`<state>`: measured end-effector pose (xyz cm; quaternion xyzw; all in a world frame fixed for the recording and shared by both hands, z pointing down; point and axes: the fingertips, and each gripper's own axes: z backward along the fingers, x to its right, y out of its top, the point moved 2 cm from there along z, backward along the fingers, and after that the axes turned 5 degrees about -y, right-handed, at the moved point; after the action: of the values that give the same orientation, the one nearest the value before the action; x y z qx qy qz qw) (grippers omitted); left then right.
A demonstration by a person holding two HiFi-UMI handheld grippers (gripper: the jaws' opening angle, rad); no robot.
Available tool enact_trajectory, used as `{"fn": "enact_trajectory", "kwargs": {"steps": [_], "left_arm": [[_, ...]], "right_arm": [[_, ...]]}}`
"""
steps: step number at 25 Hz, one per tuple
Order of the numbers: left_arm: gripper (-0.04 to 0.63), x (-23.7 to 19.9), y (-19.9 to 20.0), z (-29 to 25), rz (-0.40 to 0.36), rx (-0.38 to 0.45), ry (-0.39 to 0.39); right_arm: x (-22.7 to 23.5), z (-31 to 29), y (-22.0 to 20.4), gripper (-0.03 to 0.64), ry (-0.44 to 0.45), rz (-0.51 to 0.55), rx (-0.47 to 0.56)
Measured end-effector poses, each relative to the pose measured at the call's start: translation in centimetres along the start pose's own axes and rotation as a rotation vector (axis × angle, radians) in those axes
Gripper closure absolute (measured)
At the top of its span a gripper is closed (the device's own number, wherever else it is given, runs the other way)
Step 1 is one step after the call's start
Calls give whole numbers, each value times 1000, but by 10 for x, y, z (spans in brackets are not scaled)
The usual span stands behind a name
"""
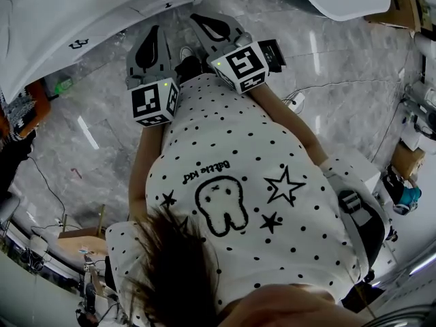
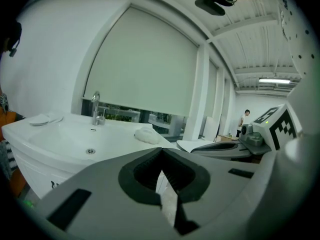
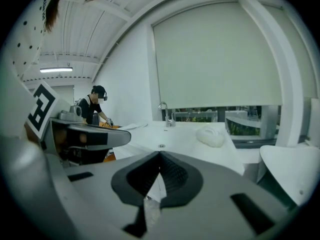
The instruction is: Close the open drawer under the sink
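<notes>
With the left gripper [image 1: 154, 31] and right gripper [image 1: 199, 20] both clenched on nothing, the white drawer [image 1: 102, 29] under the sink [image 2: 70, 139], just ahead, is judged rigid and free-sliding, best pushed flat beside its dark handle [image 1: 78, 44].

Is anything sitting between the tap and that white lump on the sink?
No. In the left gripper view the sink top between tap and white lump is bare.

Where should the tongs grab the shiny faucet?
Grab the faucet by its tall upright stem, coming from the front, across the sink basin. The stem is slim and stands straight, so it can be pinched from its two sides; the window right behind likely blocks the back.
</notes>
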<state>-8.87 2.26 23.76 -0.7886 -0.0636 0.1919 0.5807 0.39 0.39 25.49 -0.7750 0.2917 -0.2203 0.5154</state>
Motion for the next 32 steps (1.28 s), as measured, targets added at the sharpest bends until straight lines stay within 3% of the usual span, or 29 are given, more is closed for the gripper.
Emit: {"fn": "enact_trajectory", "kwargs": {"steps": [32], "left_arm": [[591, 3, -2, 1, 3, 8, -32]], "right_arm": [[-5, 2, -7, 603, 4, 31, -15]]}}
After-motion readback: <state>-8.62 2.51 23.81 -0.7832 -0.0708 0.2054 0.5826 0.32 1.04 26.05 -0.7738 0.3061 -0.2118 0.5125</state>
